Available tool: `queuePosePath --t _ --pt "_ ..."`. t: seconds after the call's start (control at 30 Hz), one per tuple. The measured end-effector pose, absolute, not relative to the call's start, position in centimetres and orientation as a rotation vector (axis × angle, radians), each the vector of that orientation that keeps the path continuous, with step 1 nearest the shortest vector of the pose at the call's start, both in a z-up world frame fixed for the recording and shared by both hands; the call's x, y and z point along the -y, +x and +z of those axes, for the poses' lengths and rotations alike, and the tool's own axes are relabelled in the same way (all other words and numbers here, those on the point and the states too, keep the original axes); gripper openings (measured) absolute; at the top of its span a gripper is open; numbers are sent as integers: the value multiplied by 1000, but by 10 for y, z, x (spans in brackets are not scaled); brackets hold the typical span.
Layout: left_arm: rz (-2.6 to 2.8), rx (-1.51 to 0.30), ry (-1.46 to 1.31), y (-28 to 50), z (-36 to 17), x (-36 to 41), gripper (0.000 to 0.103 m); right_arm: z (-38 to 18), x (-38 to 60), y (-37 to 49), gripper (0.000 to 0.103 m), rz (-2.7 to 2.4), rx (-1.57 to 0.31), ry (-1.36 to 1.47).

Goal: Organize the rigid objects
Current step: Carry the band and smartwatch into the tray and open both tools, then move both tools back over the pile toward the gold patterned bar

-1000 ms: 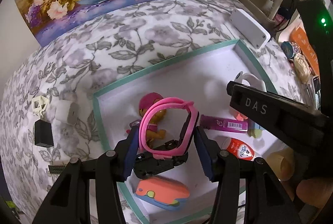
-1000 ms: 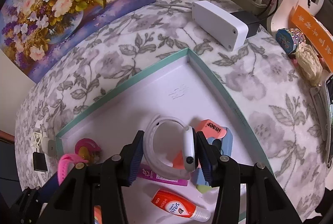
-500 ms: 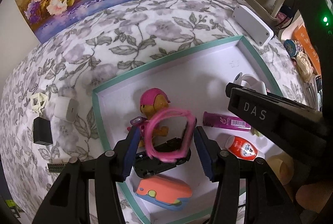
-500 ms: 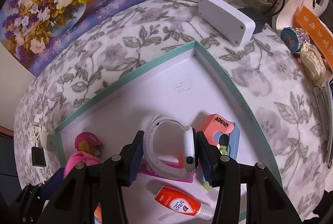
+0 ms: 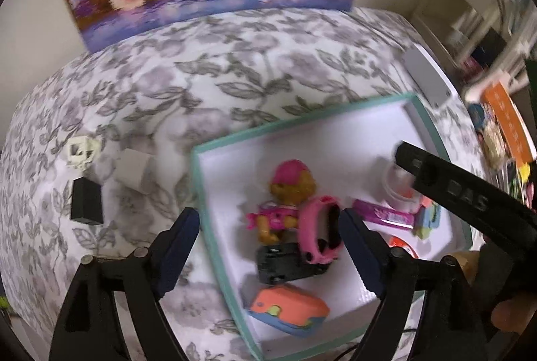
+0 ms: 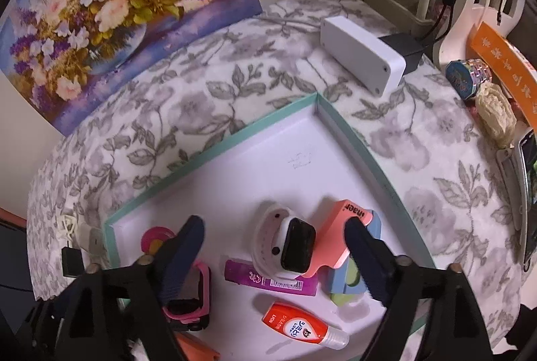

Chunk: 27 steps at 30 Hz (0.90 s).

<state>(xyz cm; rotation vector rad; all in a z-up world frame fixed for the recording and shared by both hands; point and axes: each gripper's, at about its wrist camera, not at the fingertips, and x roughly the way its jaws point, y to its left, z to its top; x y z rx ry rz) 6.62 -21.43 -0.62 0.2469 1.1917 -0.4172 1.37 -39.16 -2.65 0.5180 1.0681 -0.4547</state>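
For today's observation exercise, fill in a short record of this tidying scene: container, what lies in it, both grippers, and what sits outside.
container: teal-rimmed tray
pink watch: in tray, on black toy car
white watch: in tray, released
left gripper: jaws opening, nothing gripped
right gripper: jaws opening, nothing gripped
outside tray: white box, black block

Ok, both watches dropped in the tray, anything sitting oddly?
Yes. The pink watch leans on edge across the black toy car beside the doll, and the white watch rests on the purple tube, not flat on the tray.
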Motion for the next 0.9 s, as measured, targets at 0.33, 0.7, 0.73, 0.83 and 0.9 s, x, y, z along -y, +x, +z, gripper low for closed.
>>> queuePosePath --t 0.33,0.7,0.73,0.83,0.9 --pt "-161 -1165 110 105 -3 131 101 -31 394 13 103 -494 -1077 515" --pt "-5 -1160 -12 126 3 46 101 -28 377 19 103 -482 -1085 484" --pt "6 -1157 -21 127 4 38 101 -26 370 21 103 -468 -1083 475" --pt "56 -1146 -36 130 9 14 101 -20 350 27 103 -423 -1073 461" --pt "84 -1142 -36 131 12 -1 101 -17 335 32 103 -398 -1069 456"
